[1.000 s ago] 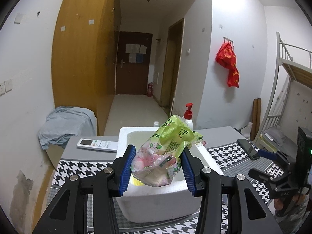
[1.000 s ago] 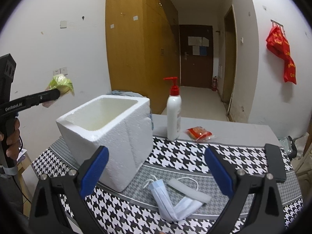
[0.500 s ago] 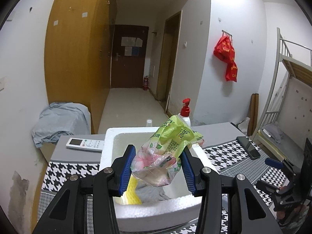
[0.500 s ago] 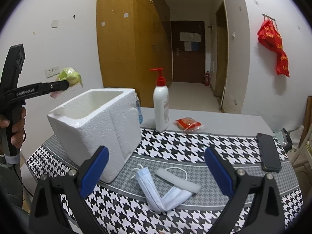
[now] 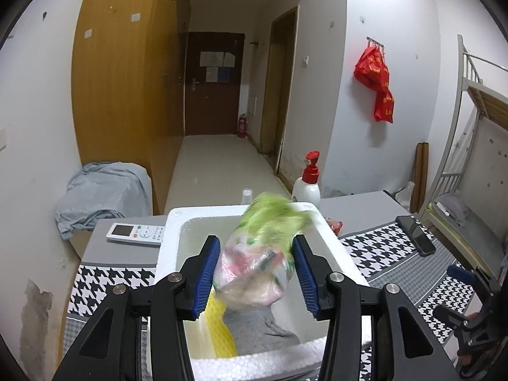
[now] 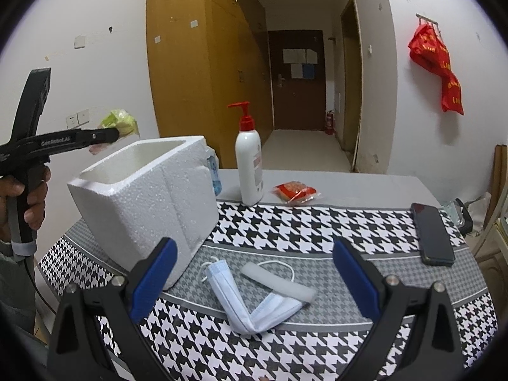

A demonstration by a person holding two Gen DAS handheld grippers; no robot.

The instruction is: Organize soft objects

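My left gripper (image 5: pixel 256 270) hovers over the open white foam box (image 5: pixel 171 231), with a green and pink plastic bag (image 5: pixel 260 254) between its blue pads; the bag looks blurred and the jaws stand slightly wider than it. Inside the box lie a yellow item (image 5: pixel 220 333) and a grey cloth (image 5: pixel 260 330). In the right wrist view the left gripper (image 6: pixel 117 133) holds the bag (image 6: pixel 119 122) above the box (image 6: pixel 149 190). My right gripper (image 6: pixel 254 285) is open and empty above a blue face mask (image 6: pixel 247 301) and a white strip (image 6: pixel 279 285).
On the houndstooth tablecloth (image 6: pixel 317 228) stand a pump bottle (image 6: pixel 249 165), a red snack packet (image 6: pixel 297 192) and a black phone (image 6: pixel 433 235). A remote control (image 5: pixel 136 233) lies left of the box. A cloth-covered seat (image 5: pixel 101 193) is beyond the table's left end.
My left gripper moved forward over the box mouth and its jaws widened; the bag is blurred and sits lower between the pads. My right gripper drifted slightly, still open.
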